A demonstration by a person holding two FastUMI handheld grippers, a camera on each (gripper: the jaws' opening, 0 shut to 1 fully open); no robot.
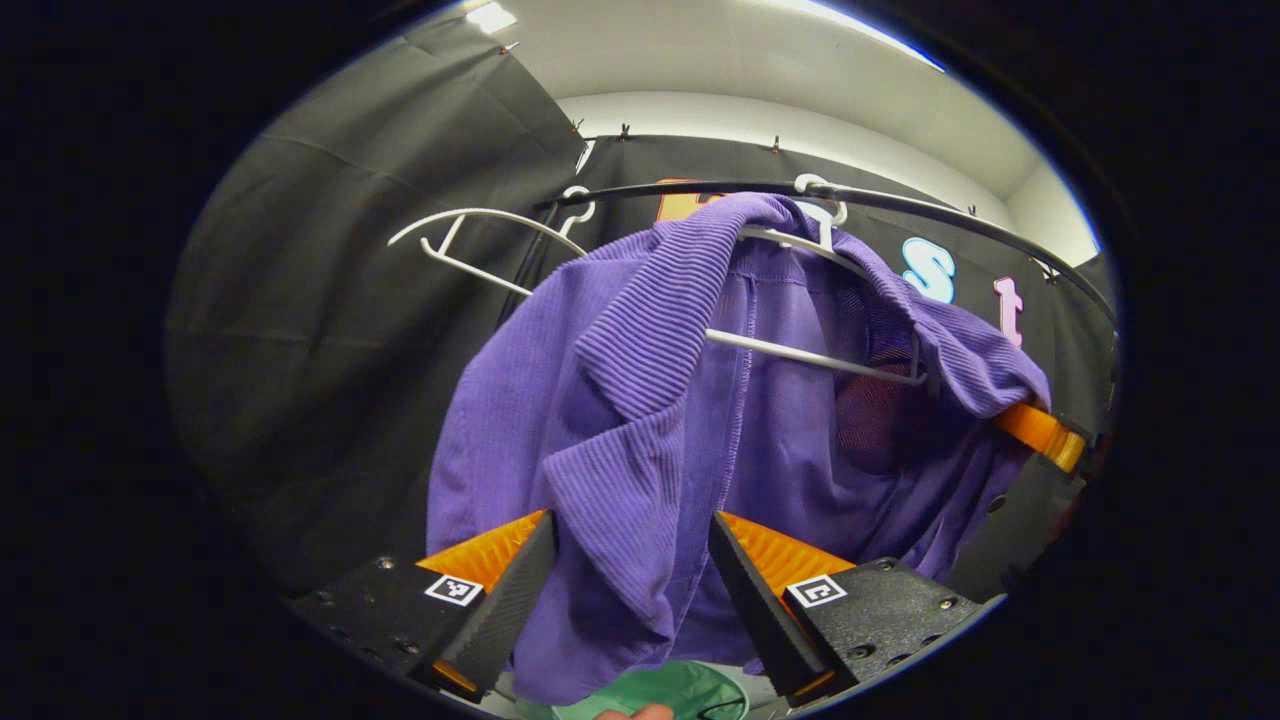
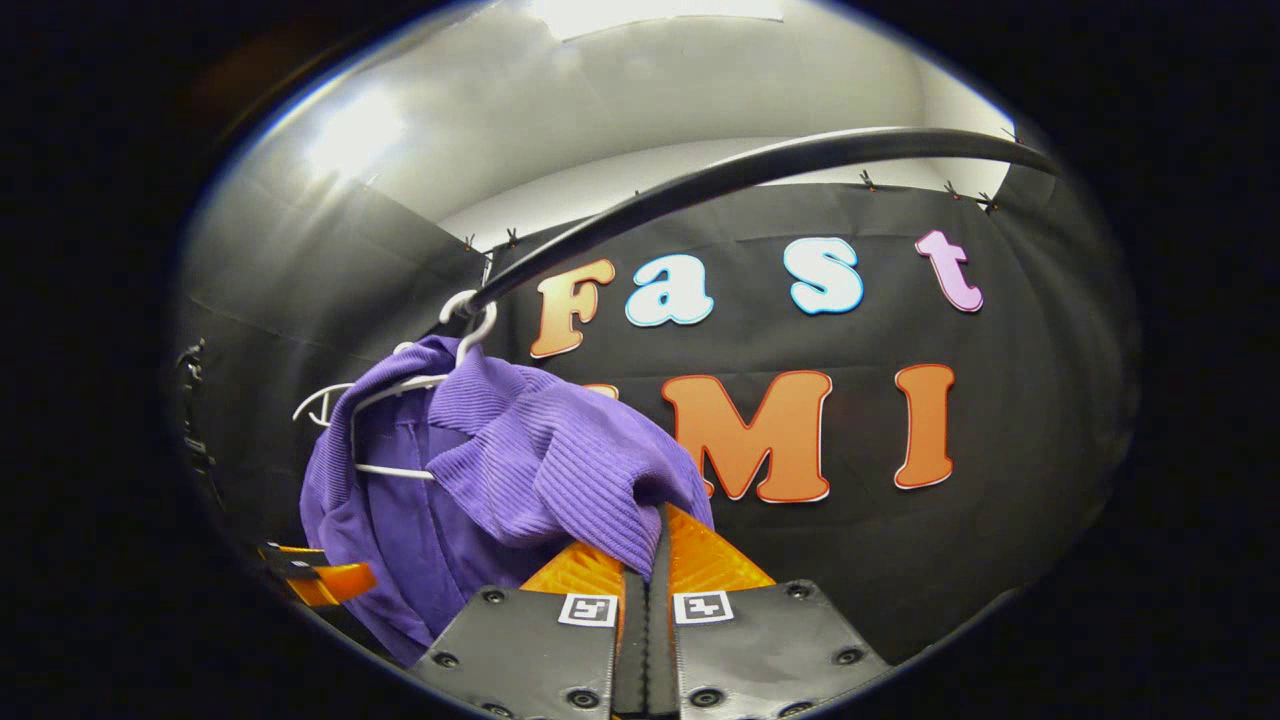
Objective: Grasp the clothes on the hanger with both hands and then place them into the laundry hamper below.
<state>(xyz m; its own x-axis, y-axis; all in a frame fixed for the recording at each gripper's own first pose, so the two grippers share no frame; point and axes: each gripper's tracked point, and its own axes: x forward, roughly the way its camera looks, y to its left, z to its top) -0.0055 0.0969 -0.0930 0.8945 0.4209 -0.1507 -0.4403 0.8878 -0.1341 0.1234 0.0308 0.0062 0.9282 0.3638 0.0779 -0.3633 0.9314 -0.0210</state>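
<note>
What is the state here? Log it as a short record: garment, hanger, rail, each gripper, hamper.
garment: purple jacket, draped on the hanger
hanger: white hanger, hooked on the rail
rail: black rail, overhead
left gripper: open, fingers either side of the jacket's front edge
right gripper: shut on the jacket's shoulder fabric
hamper: green hamper, partly visible below the jacket

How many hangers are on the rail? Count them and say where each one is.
2. One hanger carries the purple shirt on the rail. An empty hanger hangs beside it, at its left in the left gripper view. More could be hidden behind the shirt.
</note>
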